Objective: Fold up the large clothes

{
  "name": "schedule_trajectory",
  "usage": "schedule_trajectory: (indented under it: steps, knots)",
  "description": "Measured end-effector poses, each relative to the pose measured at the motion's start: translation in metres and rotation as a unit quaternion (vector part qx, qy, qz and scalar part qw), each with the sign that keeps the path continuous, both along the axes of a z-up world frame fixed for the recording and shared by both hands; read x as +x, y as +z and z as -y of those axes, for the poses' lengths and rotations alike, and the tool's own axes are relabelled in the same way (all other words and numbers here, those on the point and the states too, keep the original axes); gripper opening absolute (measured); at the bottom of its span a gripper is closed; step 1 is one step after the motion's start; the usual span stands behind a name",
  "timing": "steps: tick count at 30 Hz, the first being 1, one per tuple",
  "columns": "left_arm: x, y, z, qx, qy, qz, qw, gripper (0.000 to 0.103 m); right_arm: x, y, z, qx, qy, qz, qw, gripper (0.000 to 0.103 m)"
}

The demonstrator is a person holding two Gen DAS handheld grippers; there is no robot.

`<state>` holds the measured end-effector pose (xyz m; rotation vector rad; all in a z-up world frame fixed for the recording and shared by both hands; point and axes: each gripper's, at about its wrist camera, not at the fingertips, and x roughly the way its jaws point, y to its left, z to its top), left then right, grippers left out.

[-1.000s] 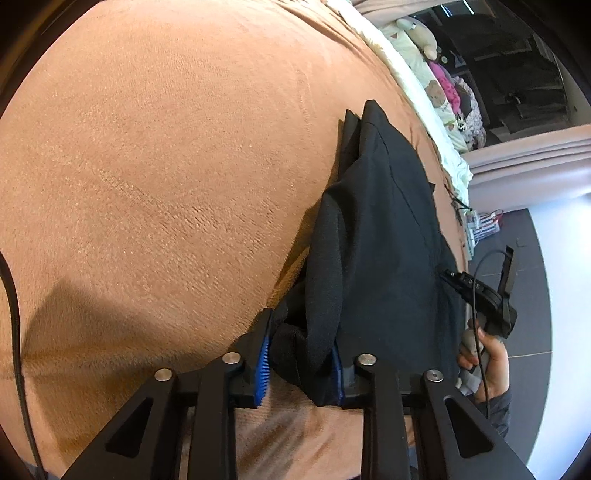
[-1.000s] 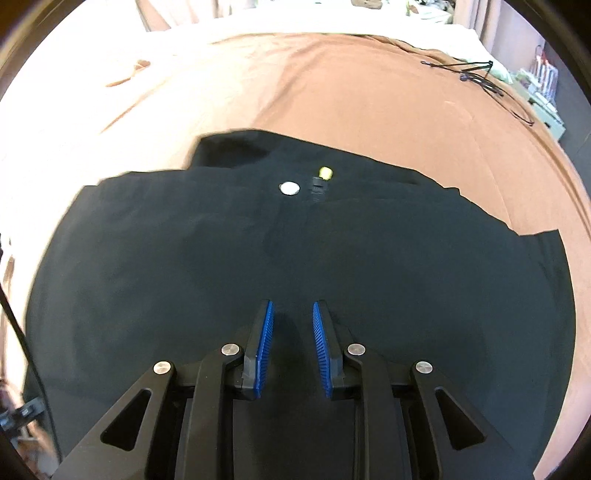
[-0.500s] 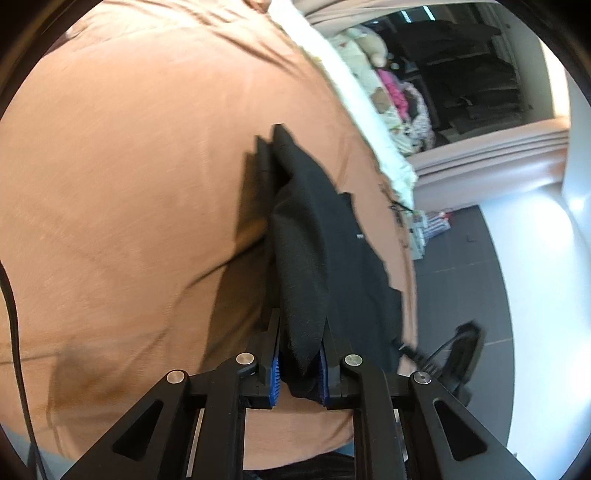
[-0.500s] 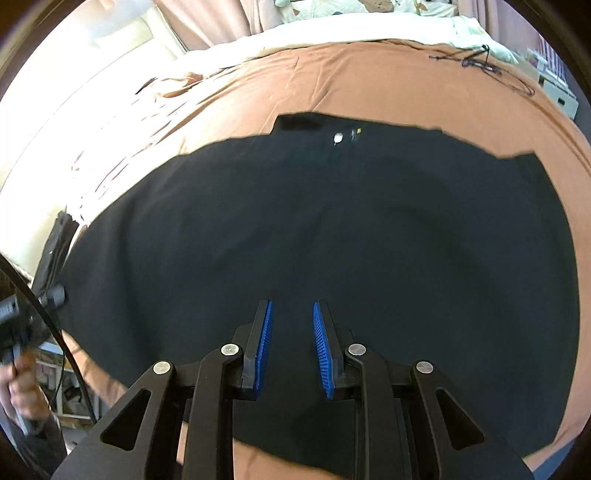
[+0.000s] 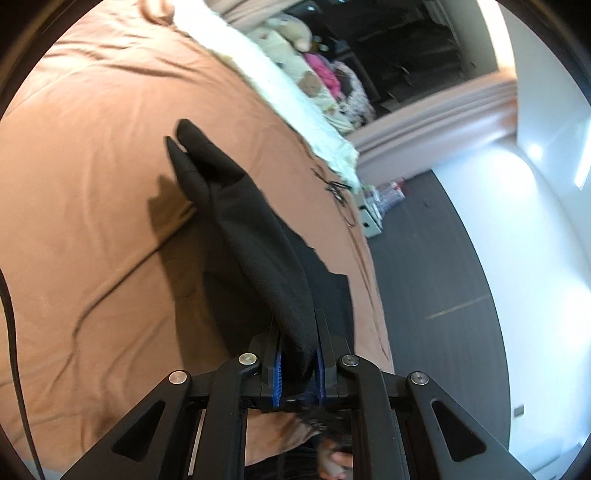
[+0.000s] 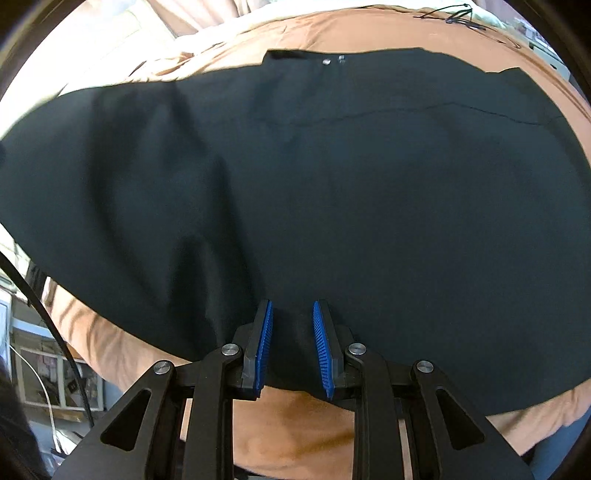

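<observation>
A large black garment (image 5: pixel 251 229) lies on a brown bed cover (image 5: pixel 92 184). In the left wrist view my left gripper (image 5: pixel 298 325) pinches one end of it: the jaws are closing, blue pads pressed on a thick fold that rises off the bed towards me. In the right wrist view the black garment (image 6: pixel 332 184) spreads wide and mostly flat, with a silver button (image 6: pixel 325 61) at its far edge. My right gripper (image 6: pixel 291 306) hangs over its near edge, pads a little apart with nothing pinched between them.
A white blanket (image 5: pixel 280 88) and soft toys (image 5: pixel 314 81) line the far side of the bed. A thin black cable (image 6: pixel 454 14) lies on the cover beyond the garment. Dark floor (image 5: pixel 443 277) runs past the bed's right edge. A hand (image 5: pixel 332 458) shows below the left gripper.
My left gripper closed on the garment's end and lifted it, pulling the cloth into a ridge. The right gripper drew back across the garment to its near edge, gap unchanged.
</observation>
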<state>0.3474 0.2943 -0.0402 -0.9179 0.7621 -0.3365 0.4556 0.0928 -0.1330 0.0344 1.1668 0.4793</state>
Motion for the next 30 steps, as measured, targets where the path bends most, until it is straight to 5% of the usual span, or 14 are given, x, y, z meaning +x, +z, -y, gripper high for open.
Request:
schedule_trajectory:
  steps: [5, 12, 13, 15, 16, 23, 30]
  knots:
    - [0.012, 0.024, 0.032, 0.018, -0.033, 0.025, 0.9990, 0.013, 0.006, -0.003, -0.003, 0.010, 0.001, -0.006, 1.000, 0.020]
    - [0.032, 0.056, 0.076, 0.041, -0.074, 0.050, 0.9952, 0.013, 0.003, 0.032, 0.034, 0.060, -0.021, 0.016, 0.998, 0.021]
    - [0.035, 0.059, 0.083, 0.044, -0.079, 0.052, 0.9945, 0.013, 0.001, 0.039, 0.044, 0.070, -0.028, 0.023, 0.997, 0.024]
    - [0.043, 0.065, 0.097, 0.050, -0.090, 0.056, 0.9931, 0.013, -0.003, 0.051, 0.064, 0.088, -0.046, 0.039, 0.994, 0.052]
    - [0.048, 0.068, 0.107, 0.054, -0.098, 0.057, 0.9921, 0.013, -0.005, 0.058, 0.076, 0.093, -0.056, 0.052, 0.993, 0.055]
    - [0.073, 0.074, 0.164, 0.080, -0.145, 0.054, 0.9848, 0.013, -0.027, 0.087, 0.163, 0.113, -0.126, 0.101, 0.980, 0.055]
    - [0.106, 0.054, 0.233, 0.102, -0.191, 0.032, 0.9757, 0.013, -0.062, 0.078, 0.238, 0.106, -0.176, 0.107, 0.973, 0.055]
